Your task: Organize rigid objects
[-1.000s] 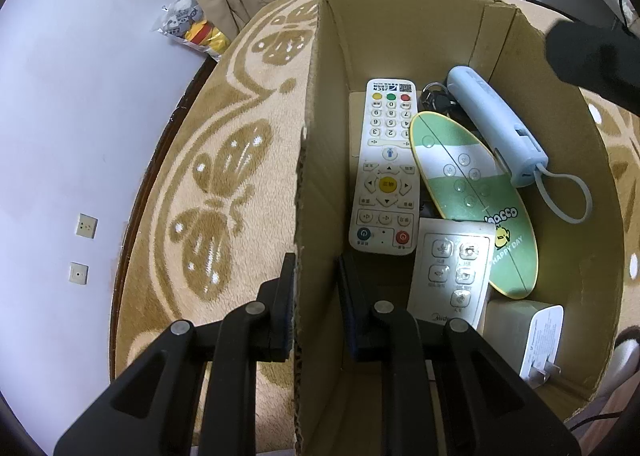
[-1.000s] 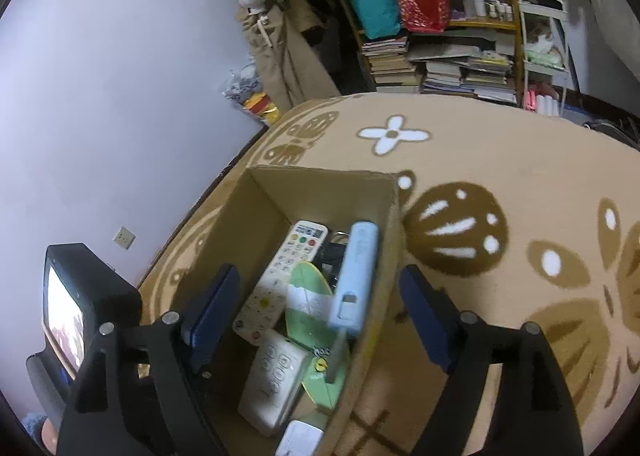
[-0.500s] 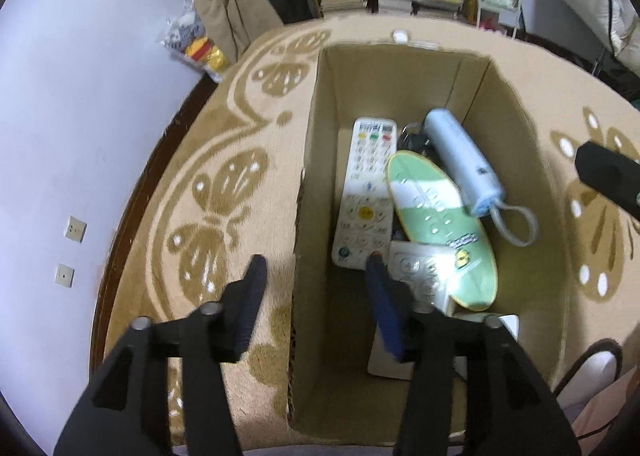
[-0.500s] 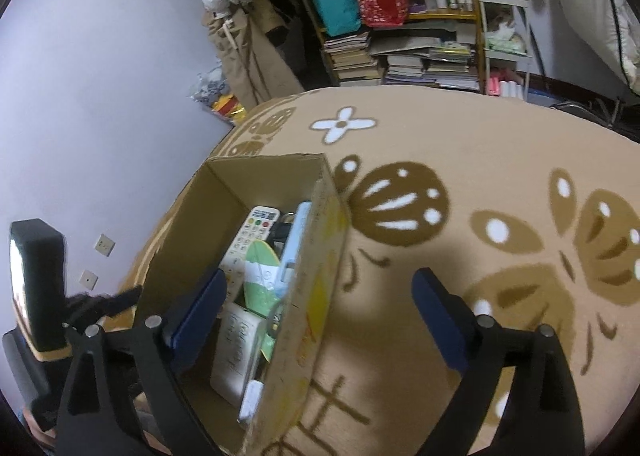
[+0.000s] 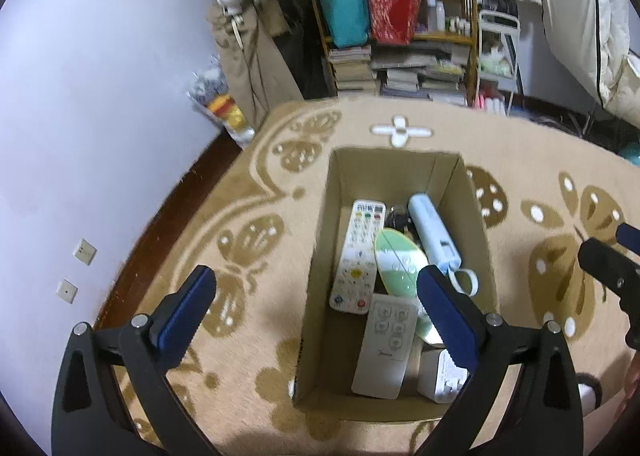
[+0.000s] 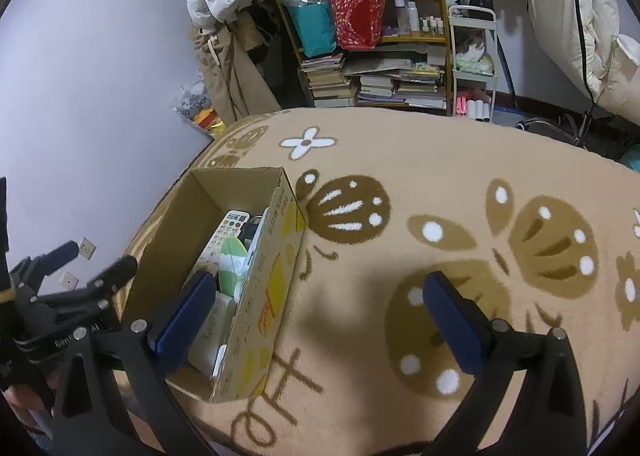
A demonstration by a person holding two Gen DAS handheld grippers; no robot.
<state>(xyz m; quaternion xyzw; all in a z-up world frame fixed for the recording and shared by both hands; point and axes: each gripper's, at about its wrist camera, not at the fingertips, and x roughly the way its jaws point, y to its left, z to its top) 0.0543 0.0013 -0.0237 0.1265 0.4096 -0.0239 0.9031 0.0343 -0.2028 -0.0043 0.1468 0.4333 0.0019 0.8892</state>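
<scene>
A cardboard box [image 5: 320, 256] sits open-topped on a tan rug [image 5: 248, 240] with brown butterfly patterns, toward the rug's left edge near a pale wall [image 5: 80, 96]. Inside it lie a long white remote [image 5: 357, 256] with coloured buttons along the left side, a green and white oval remote [image 5: 398, 264] overlapping it in the middle, a light blue stick-shaped device [image 5: 434, 234] with a loop cord on the right, a small white remote [image 5: 386, 344] nearer the camera, and a white plug adapter [image 5: 440, 372] in the near right corner. Something dark lies between the long remote and the blue device; what it is cannot be told.

The left gripper [image 5: 316, 312] hangs above the box with its jaws spread wide and nothing between them, one blue-padded finger over the rug, the other over the box's contents. The right gripper [image 6: 320, 312] hangs to the right of the box, its jaws likewise wide apart and empty, the box's printed yellow side between its fingers.

Beyond the rug stands a shelf [image 6: 400, 40] crowded with books, bags and bottles.
</scene>
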